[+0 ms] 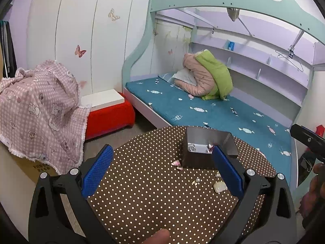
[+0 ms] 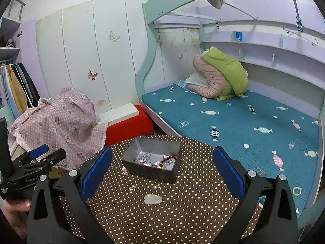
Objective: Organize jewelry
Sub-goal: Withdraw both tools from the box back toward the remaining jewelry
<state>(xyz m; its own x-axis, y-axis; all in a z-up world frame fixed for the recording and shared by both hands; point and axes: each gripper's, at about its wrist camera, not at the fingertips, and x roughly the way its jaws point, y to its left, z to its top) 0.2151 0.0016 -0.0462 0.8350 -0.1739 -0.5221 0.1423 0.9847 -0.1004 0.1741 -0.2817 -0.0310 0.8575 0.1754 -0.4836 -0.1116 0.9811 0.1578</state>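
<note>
A grey metal box [image 2: 151, 172] stands on the brown polka-dot table [image 2: 182, 219] and holds a red bead bracelet [image 2: 167, 159] and silvery pieces. The box also shows in the left wrist view [image 1: 201, 160]. Loose on the cloth before it lie a cloud-shaped clip [image 2: 152, 199], small pearl pieces [image 2: 156, 187], and a pink piece [image 2: 124, 170]. My right gripper [image 2: 162, 168] is open and empty, above the table in front of the box. My left gripper [image 1: 162, 166] is open and empty, left of the box, with the clip [image 1: 219, 186] by its right finger.
A blue bed [image 2: 243, 126] with a pink and green jacket [image 2: 219, 77] lies behind and right of the table. A red stool [image 2: 130, 126] and a pink checked cloth [image 2: 61, 122] over something stand to the left. White wardrobe doors [image 2: 91, 61] are behind.
</note>
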